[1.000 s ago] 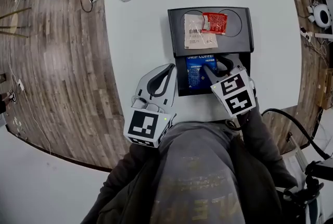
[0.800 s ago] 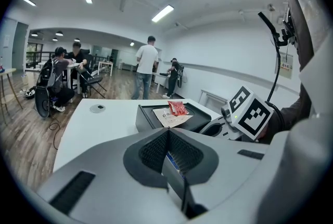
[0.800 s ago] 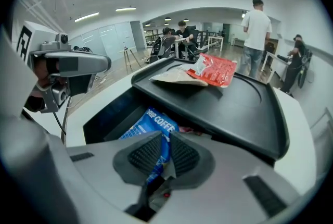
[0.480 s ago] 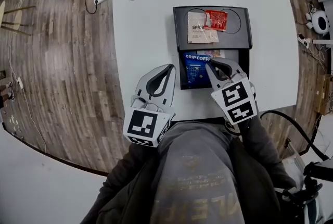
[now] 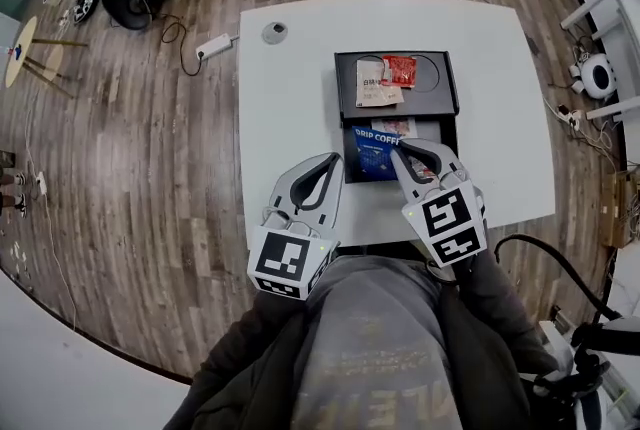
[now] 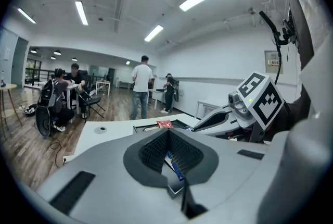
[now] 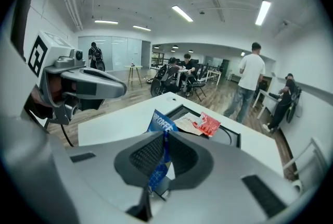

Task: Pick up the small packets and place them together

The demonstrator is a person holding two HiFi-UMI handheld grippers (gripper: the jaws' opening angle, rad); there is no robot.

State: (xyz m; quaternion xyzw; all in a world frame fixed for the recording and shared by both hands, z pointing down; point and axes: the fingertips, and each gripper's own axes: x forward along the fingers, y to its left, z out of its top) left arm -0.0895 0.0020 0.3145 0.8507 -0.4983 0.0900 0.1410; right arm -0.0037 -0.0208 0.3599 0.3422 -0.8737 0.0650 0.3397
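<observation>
A blue drip-coffee packet (image 5: 374,149) lies over the near compartment of the black tray (image 5: 447,108), and my right gripper (image 5: 399,152) is shut on its right edge. In the right gripper view the blue packet (image 7: 160,123) stands on edge between the closed jaws of that gripper (image 7: 163,137). A beige packet (image 5: 374,84) and a red packet (image 5: 398,70) overlap in the tray's far compartment. A pale packet (image 5: 401,127) shows just beyond the blue one. My left gripper (image 5: 327,163) is shut and empty, left of the tray above the table's near edge.
The white table (image 5: 290,98) carries a round grey cable port (image 5: 274,32) at its far left. A power strip (image 5: 215,46) and cables lie on the wooden floor. People stand and sit at desks (image 7: 179,76) far behind.
My right gripper's jaws have closed onto the blue packet, which they were open around a second ago. The head view has pulled back, so the table looks smaller. The left gripper has kept its place.
</observation>
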